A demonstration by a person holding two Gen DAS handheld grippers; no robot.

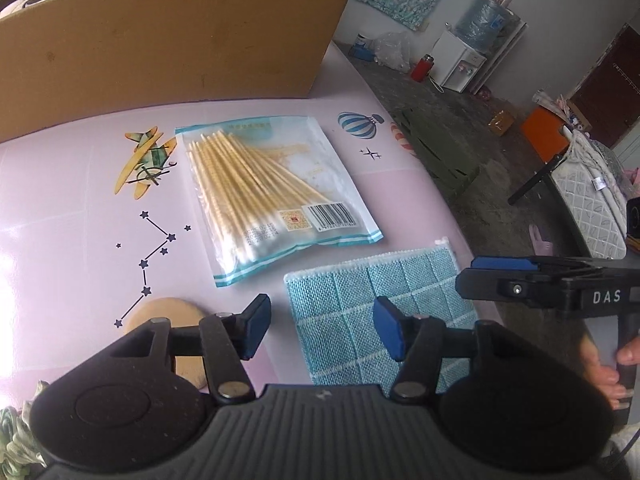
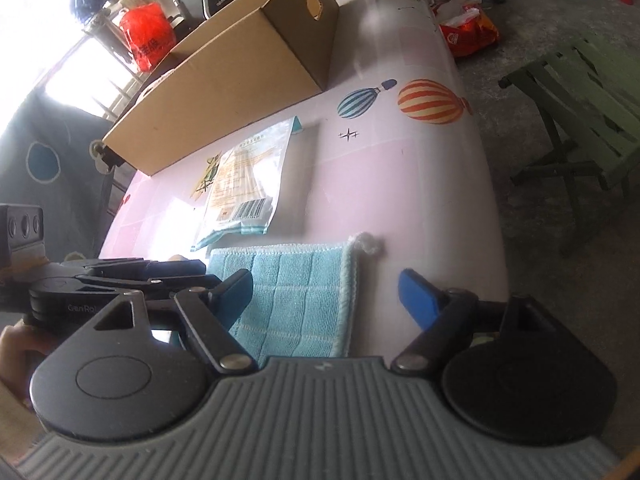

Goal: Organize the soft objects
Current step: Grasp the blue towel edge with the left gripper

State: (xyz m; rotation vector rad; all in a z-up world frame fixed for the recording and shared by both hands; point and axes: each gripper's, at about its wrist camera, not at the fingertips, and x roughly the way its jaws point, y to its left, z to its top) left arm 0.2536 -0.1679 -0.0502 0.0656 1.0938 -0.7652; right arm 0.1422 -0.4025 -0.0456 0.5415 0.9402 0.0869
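Pink counter (image 1: 80, 200) carries the blue cloth (image 1: 360, 312) near its edge. Both tools, left (image 1: 322, 328) and right (image 2: 324, 300), hover open and empty over it; next, probably grip it for the box (image 1: 160, 48).

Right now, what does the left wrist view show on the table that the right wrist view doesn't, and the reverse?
Only the left wrist view shows the round tan pad beside the left gripper, the star-constellation print and the swabs' wooden sticks inside their bag.

Only the right wrist view shows the orange striped balloon print and the box's handle hole.

Both show the blue checked cloth, the cotton swab bag, the cardboard box, and both grippers open, nothing between the pads.
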